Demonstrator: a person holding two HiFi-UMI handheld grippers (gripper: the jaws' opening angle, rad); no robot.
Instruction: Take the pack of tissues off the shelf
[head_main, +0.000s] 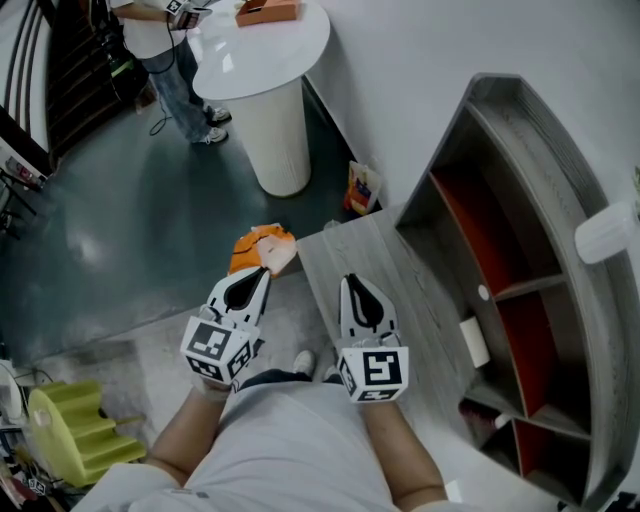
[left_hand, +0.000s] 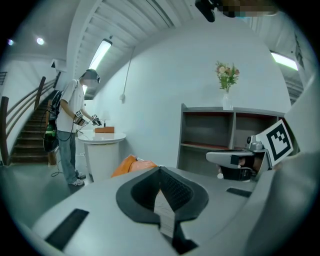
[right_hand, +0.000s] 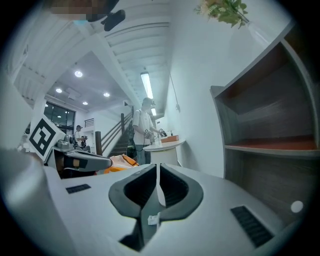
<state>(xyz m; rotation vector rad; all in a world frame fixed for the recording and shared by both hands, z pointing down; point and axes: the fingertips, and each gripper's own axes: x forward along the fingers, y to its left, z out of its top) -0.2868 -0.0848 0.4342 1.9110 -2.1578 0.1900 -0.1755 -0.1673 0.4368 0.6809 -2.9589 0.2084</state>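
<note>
Pack of tissues (head_main: 473, 341): in the head view, a small white oblong that I am taking for the pack is lying at the front edge of a lower compartment of the grey shelf (head_main: 545, 135), which is standing against the wall at the right. The left hand-held gripper (head_main: 262, 272) and the right hand-held gripper (head_main: 350, 282) are hovering side by side close to the person's body, well apart from the shelf. Both are pointing away from the person, and neither is carrying anything. An orange bag (head_main: 262, 248) is sitting on the floor just beyond the left one, and another person (head_main: 160, 40) is standing at a round white desk (head_main: 265, 60) farther off.

In the left gripper view, the jaws are pressing together to a point, with nothing between them. The shelf is showing beyond with flowers (left_hand: 227, 75) on top. The right hand-held gripper is covering its lower part, so the pack is not showing here.

In the right gripper view, the jaws are resting together, with only a hairline slit between them, gripping nothing. The shelf's bare upper compartments are filling the right side, and no pack is showing.

Judging from this, the pack is sitting on the shelf and not in either hand-held gripper, so reaching in, opening the jaws, pinching the pack and lifting it clear are all remaining.
</note>
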